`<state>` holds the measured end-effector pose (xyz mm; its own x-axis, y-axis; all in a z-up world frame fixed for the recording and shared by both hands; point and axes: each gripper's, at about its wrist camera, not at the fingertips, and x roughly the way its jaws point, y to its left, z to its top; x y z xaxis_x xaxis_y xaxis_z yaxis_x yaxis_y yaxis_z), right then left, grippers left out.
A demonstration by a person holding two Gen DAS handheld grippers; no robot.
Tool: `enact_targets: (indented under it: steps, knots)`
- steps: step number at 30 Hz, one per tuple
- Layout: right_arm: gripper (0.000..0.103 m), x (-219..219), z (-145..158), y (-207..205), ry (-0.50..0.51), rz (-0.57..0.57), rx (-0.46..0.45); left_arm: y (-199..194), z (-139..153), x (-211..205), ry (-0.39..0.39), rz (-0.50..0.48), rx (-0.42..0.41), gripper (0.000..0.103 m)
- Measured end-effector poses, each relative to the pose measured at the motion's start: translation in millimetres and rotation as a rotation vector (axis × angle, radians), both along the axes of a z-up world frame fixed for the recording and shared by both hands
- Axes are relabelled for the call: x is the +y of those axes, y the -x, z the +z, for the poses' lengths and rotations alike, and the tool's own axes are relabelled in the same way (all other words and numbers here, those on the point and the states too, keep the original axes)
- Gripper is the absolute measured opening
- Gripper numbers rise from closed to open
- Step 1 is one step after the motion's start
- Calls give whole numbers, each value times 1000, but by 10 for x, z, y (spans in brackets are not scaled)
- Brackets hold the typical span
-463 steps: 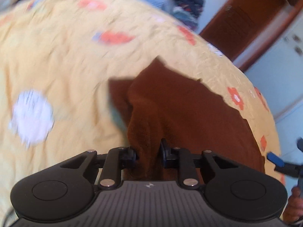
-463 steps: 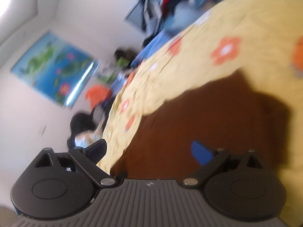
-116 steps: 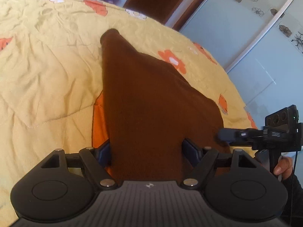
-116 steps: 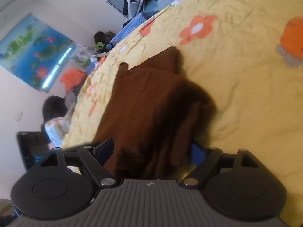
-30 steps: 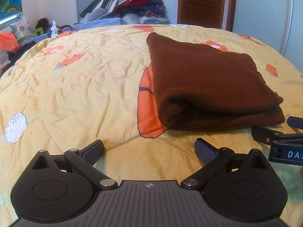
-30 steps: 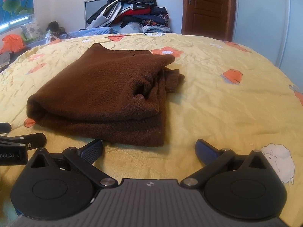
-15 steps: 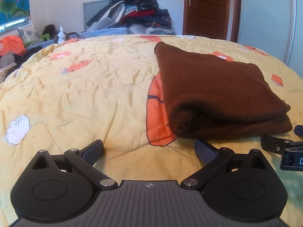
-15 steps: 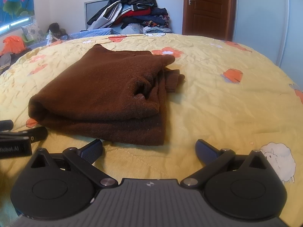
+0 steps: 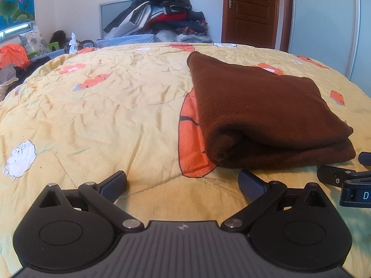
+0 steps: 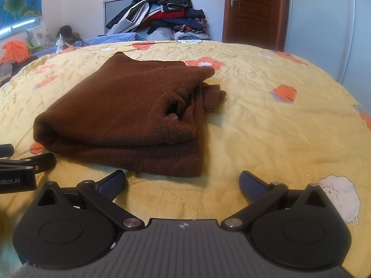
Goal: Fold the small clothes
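A brown knitted garment (image 9: 259, 106) lies folded in layers on the yellow bedspread (image 9: 97, 106); in the right wrist view (image 10: 129, 111) a ribbed cuff sticks out at its right side. My left gripper (image 9: 183, 183) is open and empty, just in front of the garment's near left corner. My right gripper (image 10: 183, 183) is open and empty, just in front of the garment's near right corner. Each gripper's fingers show at the edge of the other's view, close to the fold's near edge.
A heap of clothes (image 9: 160, 14) is piled behind the bed against the wall. A brown door (image 9: 250, 11) and pale wardrobe doors (image 9: 324, 23) stand at the right. Bags and clutter (image 9: 14, 58) lie at the far left.
Both grippers have drawn back slightly from the folded garment and stay open. The garment lies still.
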<state>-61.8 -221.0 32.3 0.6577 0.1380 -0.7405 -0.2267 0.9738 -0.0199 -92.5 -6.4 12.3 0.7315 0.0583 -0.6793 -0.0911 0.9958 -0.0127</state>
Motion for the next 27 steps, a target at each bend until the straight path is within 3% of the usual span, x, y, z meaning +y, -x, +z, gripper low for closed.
enact_targets:
  steps: [19, 27]
  knots:
    - [103, -1, -1, 3, 0, 0, -1, 3, 0, 6, 3, -4, 3, 103]
    - [103, 1, -1, 4, 1, -1, 0, -14, 40, 8, 13, -19, 49, 103]
